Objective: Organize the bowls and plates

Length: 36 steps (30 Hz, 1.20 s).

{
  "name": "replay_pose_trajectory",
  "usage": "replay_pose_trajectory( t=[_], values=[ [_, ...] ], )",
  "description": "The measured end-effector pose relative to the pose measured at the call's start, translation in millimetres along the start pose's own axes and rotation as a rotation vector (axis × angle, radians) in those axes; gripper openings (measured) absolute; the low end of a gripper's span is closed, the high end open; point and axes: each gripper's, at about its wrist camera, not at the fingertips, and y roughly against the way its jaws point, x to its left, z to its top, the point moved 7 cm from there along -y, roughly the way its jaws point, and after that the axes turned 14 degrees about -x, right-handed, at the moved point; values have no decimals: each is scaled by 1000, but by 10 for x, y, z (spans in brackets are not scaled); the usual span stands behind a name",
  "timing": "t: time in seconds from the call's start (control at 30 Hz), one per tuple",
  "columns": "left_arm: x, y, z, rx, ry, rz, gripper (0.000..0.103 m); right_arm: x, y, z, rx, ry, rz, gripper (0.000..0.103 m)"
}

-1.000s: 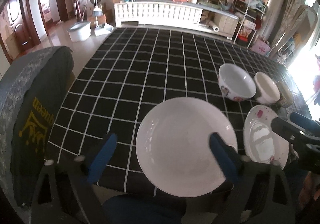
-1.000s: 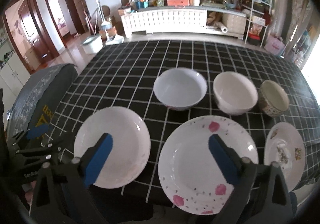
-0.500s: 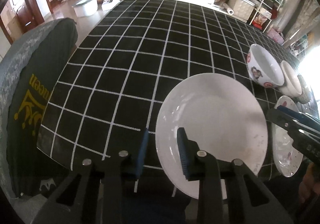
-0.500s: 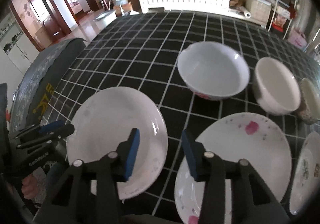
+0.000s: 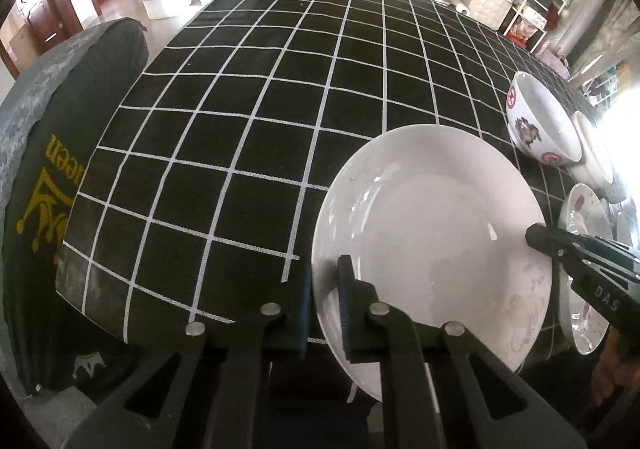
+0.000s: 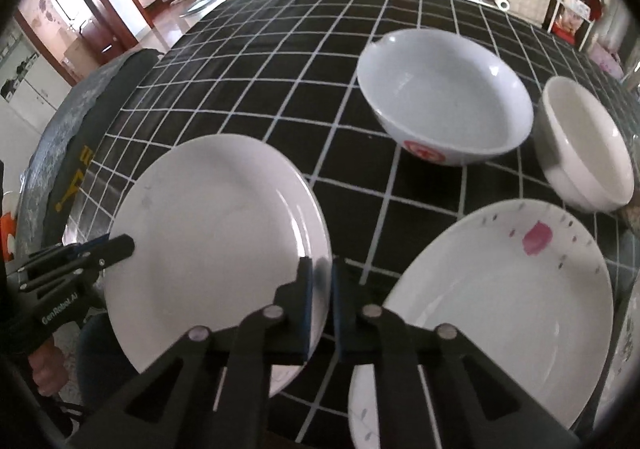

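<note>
While clamped on opposite rims by left gripper [image 5: 326,303] and right gripper [image 6: 320,303]: white plate [image 6: 216,225], bench edge. Step: lift. Next: level carry onto spotted plate [image 6: 500,289], judged.

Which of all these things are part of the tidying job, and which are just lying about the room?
Part of the job:
plain white plate, gripped at opposite rims by the left gripper and right gripper
pink-spotted plate
red-marked bowl
plain white bowl

Just lying about:
checked tablecloth
grey chair cover
white tub
</note>
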Motion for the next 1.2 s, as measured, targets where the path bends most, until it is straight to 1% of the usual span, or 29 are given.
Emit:
replay_pose_trajectory(
  t=[0.13, 0.33, 0.47, 0.53, 0.63, 0.7, 0.77, 0.87, 0.93, 0.97, 1.0, 1.07, 1.2],
  values=[
    [-23, 0, -10, 1, -13, 15, 11, -22, 25, 0, -9, -25, 3, 11],
    [-29, -30, 32, -9, -4, -11, 10, -75, 10, 65, -16, -31, -8, 11],
    [-33, -24, 16, 15, -4, 4, 10, -85, 33, 30, -8, -46, 7, 11],
    [-14, 14, -5, 14, 14, 8, 10, -118, 120, 37, -26, -58, 10, 11],
    [7, 170, 6, -16, 4, 38, 10, -183, 355, 101, -83, -67, 7, 11],
    [-38, 302, 52, -42, -3, 31, 10, -247, 491, 128, -108, -79, 2, 11],
    [-124, 422, 100, -63, -13, 21, 10, -345, 644, 118, -129, -100, -3, 11],
    [-377, 581, 148, -97, -63, -10, 10, -474, 811, 81, -152, -123, -13, 11],
    [-596, 675, 158, -119, -78, -75, 10, -590, 920, 22, -160, -138, -29, 11],
    [-724, 709, 149, -119, -72, -123, 10, -653, 975, -7, -163, -145, -36, 11],
    [-806, 723, 140, -116, -69, -150, 10, -701, 1014, -27, -165, -151, -42, 11],
    [-1010, 722, 91, -106, -87, -173, 10, -805, 1103, -115, -169, -164, -57, 11],
    [-1354, 673, -26, -69, -153, -194, 10, -1021, 1239, -254, -181, -192, -91, 11]
  ],
)
